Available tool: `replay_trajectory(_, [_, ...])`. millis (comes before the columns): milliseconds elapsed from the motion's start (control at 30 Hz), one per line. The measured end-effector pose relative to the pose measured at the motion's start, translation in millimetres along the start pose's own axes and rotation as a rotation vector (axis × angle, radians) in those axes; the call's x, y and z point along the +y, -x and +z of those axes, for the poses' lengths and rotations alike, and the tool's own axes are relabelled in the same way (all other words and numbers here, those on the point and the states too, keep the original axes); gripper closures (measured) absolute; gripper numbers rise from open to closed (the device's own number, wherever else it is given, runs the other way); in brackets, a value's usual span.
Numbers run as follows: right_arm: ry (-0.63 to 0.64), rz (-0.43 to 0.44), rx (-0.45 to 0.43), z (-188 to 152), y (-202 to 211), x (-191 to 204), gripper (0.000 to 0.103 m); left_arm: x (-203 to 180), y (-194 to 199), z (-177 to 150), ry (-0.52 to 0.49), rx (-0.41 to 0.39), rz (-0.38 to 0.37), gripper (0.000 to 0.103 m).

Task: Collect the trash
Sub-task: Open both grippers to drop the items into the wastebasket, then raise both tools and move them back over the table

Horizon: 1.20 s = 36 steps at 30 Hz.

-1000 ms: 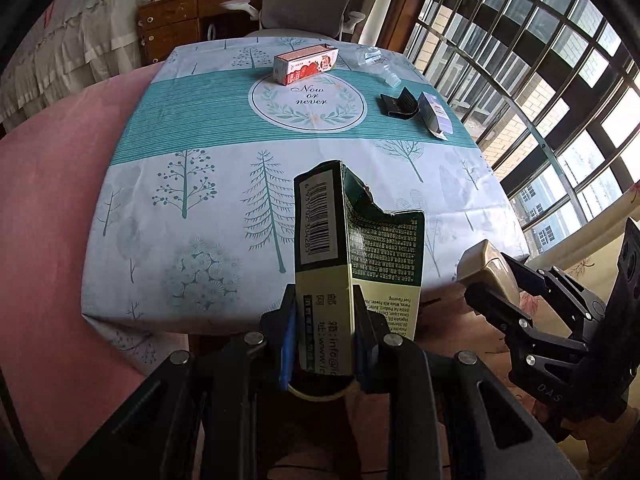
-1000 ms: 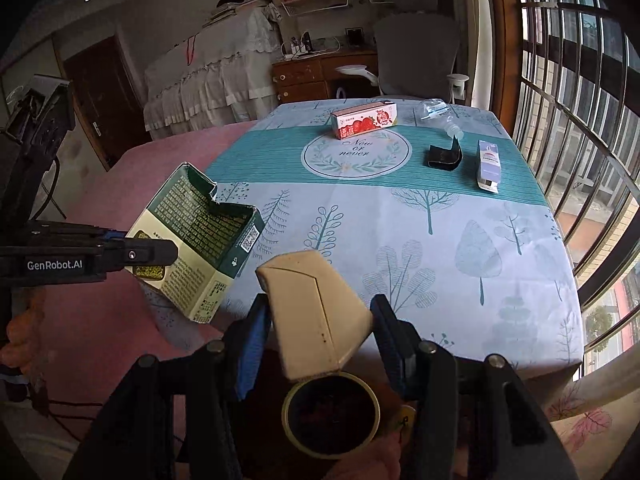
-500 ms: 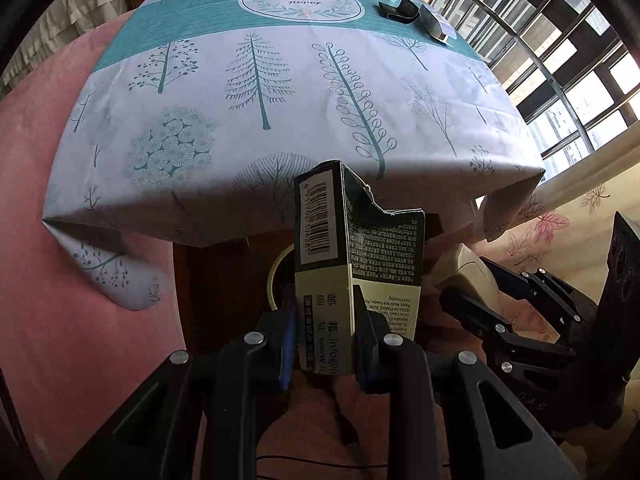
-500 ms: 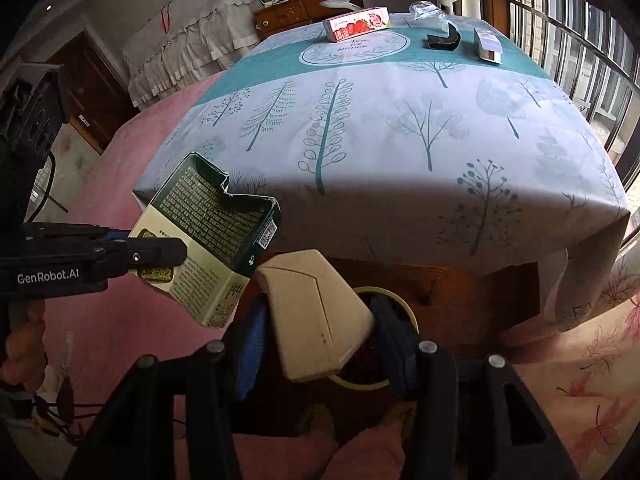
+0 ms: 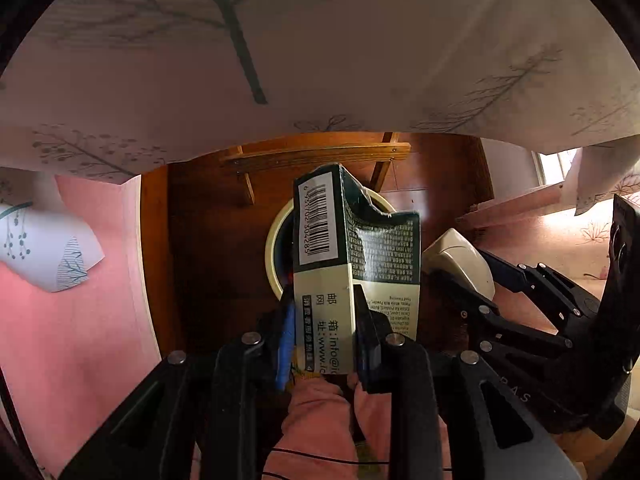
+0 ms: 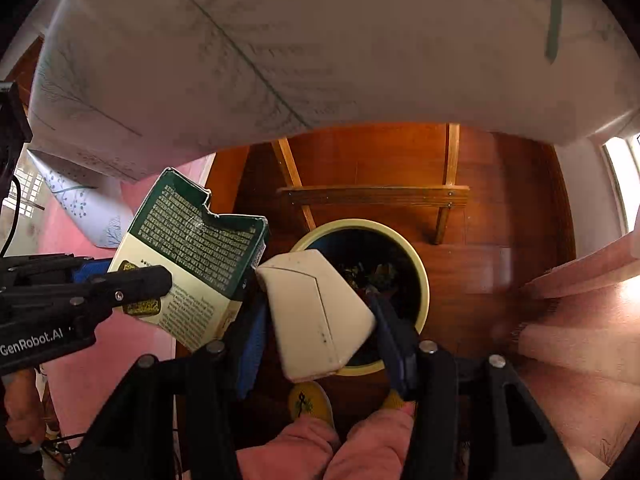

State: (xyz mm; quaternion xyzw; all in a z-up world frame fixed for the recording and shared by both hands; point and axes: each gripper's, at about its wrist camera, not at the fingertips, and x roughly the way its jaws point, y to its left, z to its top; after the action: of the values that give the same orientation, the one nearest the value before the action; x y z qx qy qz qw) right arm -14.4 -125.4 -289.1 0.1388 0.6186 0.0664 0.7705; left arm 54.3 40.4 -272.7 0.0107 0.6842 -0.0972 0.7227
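Now the left gripper (image 5: 324, 332) has its jaws clamped on the torn green carton (image 5: 352, 248), and the right gripper (image 6: 320, 340) has its jaws clamped on the beige box (image 6: 316, 312). Both hang over the yellow-rimmed bin (image 6: 420, 280) on the wooden floor (image 6: 480, 208), below the tablecloth (image 6: 320, 40).

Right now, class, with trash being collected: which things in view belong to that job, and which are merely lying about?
Belongs to the job:
- torn green carton, in the left gripper
- cream wedge-shaped box, in the right gripper
- yellow-rimmed bin

Lying about:
- tree-print tablecloth
- wooden table frame
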Motion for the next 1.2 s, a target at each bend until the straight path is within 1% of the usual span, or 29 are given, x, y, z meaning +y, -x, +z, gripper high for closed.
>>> replay_trajectory(67, [-0.017,0.01,0.034,-2.6,-22.3,-7.3,0.051,2.9,-17.8,3.7,0.005,0.009,-0.002,0.077])
replay_trajectory(100, [-0.026,0.012,0.046,-3.7,-32.2,-10.1,0.051,4.3,-25.5,5.0,0.006,0.014,-0.009,0.071])
replay_trajectory(133, [-0.029,0.008,0.05,-4.3,-39.7,-13.0,0.05,5.9,-31.5,6.3,0.009,0.016,-0.012,0.06])
replay_trajectory(167, [-0.027,0.009,0.051,-6.0,-45.7,-15.4,0.049,7.8,-36.1,7.0,0.013,0.012,-0.008,0.054])
replay_trajectory(200, [-0.024,0.013,0.052,-6.7,-50.7,-16.3,0.046,10.4,-39.8,7.6,0.017,0.005,-0.002,0.042])
replay_trajectory(233, [-0.021,0.011,0.051,-9.2,-53.5,-17.3,0.045,12.6,-42.6,7.5,0.02,-0.002,0.003,0.037])
replay_trajectory(267, [-0.02,0.006,0.049,-9.6,-56.4,-17.6,0.042,13.8,-44.6,6.9,0.02,-0.007,0.008,0.037])
replay_trajectory(300, [-0.02,0.0,0.046,-9.5,-58.8,-19.0,0.041,14.7,-46.6,6.6,0.02,-0.009,0.016,0.036])
replay_trajectory(467, [-0.045,-0.019,0.041,-5.8,-57.8,-23.9,0.041,13.7,-52.3,-0.4,0.028,-0.004,0.061,0.036])
replay_trajectory(633, [-0.072,-0.04,0.042,-1.5,-49.0,-24.0,0.041,13.9,-34.1,-2.1,0.029,-0.047,0.096,0.036])
replay_trajectory(733, [-0.099,-0.037,0.04,1.6,-36.4,-23.6,0.041,12.6,-16.9,-0.8,0.037,-0.075,0.099,0.036])
replay_trajectory(833, [-0.111,-0.025,0.024,4.1,-15.0,-17.7,0.041,14.7,9.5,-0.2,0.05,-0.107,0.092,0.036])
replay_trajectory(933, [-0.12,-0.006,-0.001,8.0,15.5,-6.8,0.041,14.2,43.3,-1.0,0.056,-0.15,0.095,0.036])
replay_trajectory(1033, [-0.129,0.002,-0.028,12.0,53.4,6.9,0.041,10.8,83.7,-2.7,0.055,-0.202,0.105,0.036])
replay_trajectory(1200, [-0.131,-0.002,-0.093,19.3,126.9,34.7,0.041,-0.9,158.7,-7.7,0.019,-0.305,0.11,0.036])
